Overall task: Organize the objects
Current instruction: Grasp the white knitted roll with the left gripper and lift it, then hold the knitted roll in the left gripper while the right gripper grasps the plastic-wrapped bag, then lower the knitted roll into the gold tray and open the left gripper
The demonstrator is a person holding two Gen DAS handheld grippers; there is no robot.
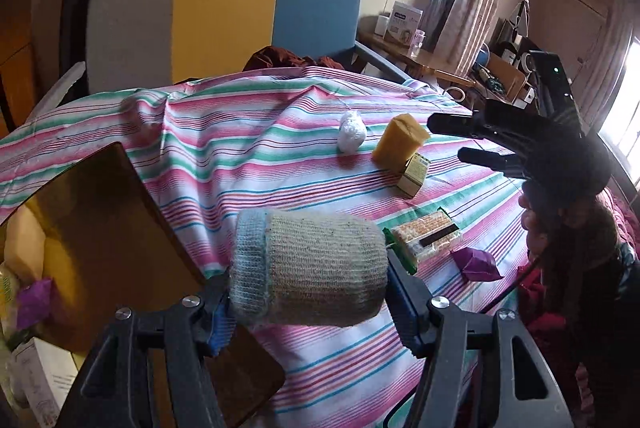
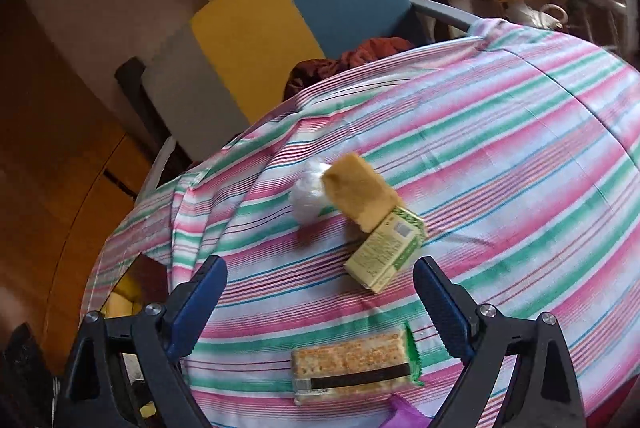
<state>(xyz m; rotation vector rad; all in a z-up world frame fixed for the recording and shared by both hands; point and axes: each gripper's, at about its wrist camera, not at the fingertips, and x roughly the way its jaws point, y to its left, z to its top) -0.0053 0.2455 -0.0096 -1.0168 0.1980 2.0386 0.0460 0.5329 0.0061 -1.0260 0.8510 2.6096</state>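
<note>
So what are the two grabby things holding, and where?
The left hand-held gripper clamps a rolled knitted sock across its two ends. The right hand-held gripper holds nothing.

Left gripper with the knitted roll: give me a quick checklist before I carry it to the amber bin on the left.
1. Left gripper clamped on the beige and blue knitted fabric roll: ok.
2. Roll lifted off the striped tablecloth: ok.
3. Translucent amber bin open on top: ok.
4. Free room inside bin: cannot tell.
5. Right gripper open, empty: ok.
6. Yellow sponge block out of the path: ok.
</note>
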